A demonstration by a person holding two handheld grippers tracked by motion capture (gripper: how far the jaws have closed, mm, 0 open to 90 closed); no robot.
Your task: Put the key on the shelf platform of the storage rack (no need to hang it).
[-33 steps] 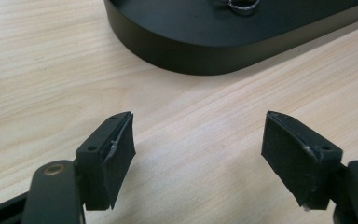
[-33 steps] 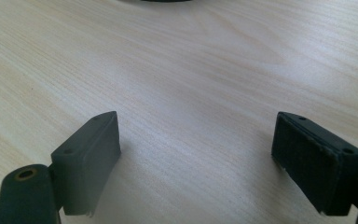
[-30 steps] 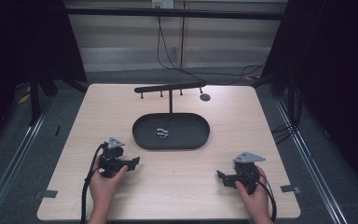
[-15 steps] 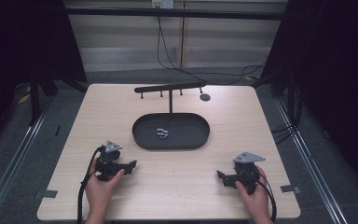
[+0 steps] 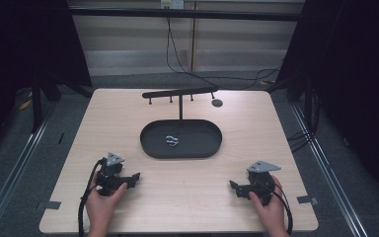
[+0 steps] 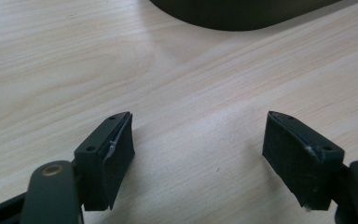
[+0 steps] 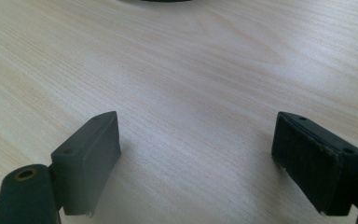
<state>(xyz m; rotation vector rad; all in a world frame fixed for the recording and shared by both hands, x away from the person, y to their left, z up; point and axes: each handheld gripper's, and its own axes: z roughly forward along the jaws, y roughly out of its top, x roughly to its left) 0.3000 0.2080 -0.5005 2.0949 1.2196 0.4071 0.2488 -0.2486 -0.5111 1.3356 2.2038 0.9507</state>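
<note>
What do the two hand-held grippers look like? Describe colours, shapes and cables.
Both the left gripper and right gripper are black, each topped by a grey three-cornered plate, with a black cable trailing back. Each has two blocky black jaws with flat dark pads. The forearms are bare.

The light falls from above and is even, so my tabletop looks bright while the room around it stays very dark. In the high view the picture is a little soft and grainy. In both gripper views the wood grain is sharp, with soft shadows and a pale glare at the far part.
</note>
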